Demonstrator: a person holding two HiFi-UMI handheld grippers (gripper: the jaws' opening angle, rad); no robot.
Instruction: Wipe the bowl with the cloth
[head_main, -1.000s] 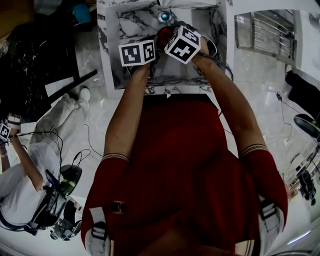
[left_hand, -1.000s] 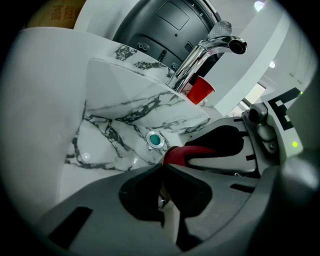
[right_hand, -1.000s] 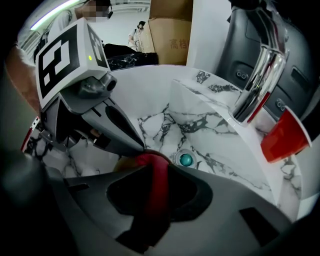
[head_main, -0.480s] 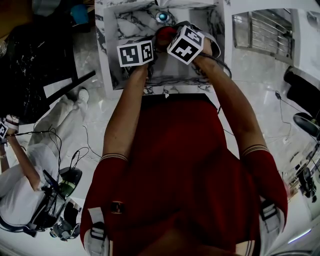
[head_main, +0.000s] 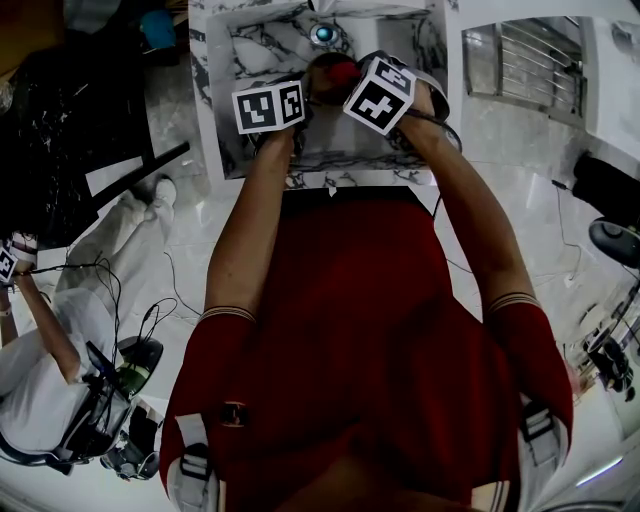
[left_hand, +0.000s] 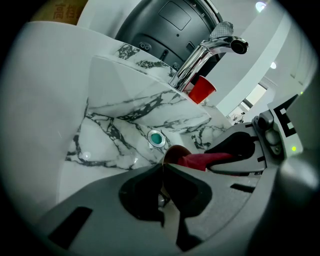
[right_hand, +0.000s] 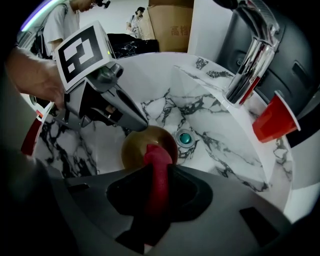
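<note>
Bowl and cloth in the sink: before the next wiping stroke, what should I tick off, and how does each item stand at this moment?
1. Left gripper shut on the rim of the bowl: ok.
2. Right gripper shut on the cloth: ok.
3. Cloth end pointed into the bowl's opening: ok.
4. Cloth actually pressing on the bowl's inner surface: cannot tell.
5. Bowl held within the sink basin, near the drain: ok.
6. Red cup on the ledge by the faucet, apart from both grippers: ok.
</note>
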